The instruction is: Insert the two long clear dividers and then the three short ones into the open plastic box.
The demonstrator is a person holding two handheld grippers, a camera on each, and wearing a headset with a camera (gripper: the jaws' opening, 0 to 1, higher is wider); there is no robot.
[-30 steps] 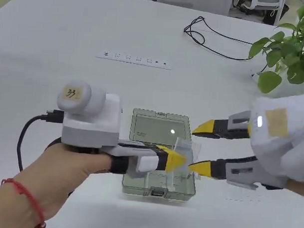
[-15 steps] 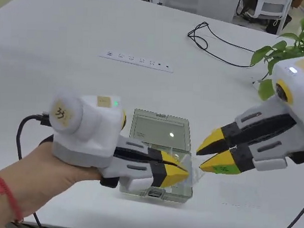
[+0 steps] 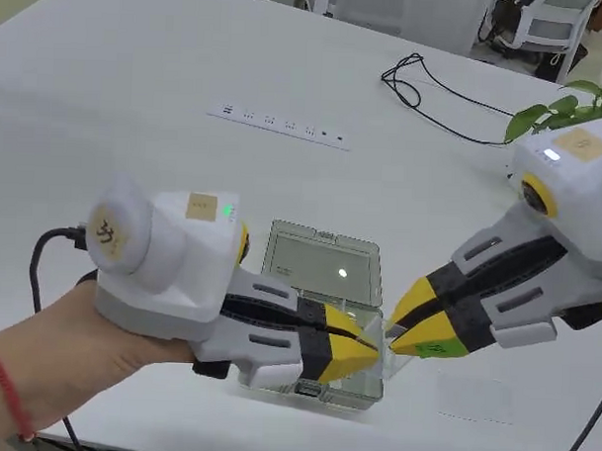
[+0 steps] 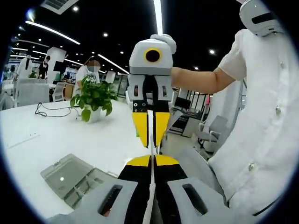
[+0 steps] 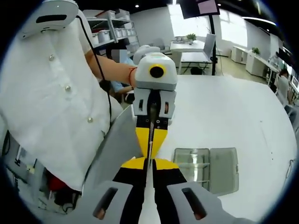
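Observation:
The open plastic box (image 3: 324,266) lies on the white table with its lid flat behind it; it also appears as the box (image 4: 70,179) and the box (image 5: 208,170). Just above its near right corner a thin clear divider (image 3: 386,339) hangs between the two grippers. My left gripper (image 3: 368,349) comes in from the left and is shut on one end. My right gripper (image 3: 396,336) comes in from the right, shut on the other end. The two face each other tip to tip: left gripper (image 4: 152,161), right gripper (image 4: 150,142), right gripper (image 5: 149,163), left gripper (image 5: 150,151).
A white power strip (image 3: 278,126) lies behind the box, with a black cable (image 3: 434,92) farther back. A potted plant (image 3: 562,106) stands at the right edge. A faint clear piece (image 3: 473,395) lies on the table right of the box.
The right gripper has turned, come closer and shut on the divider, having stood wide open a second ago. The left gripper has kept hold of it and risen a little.

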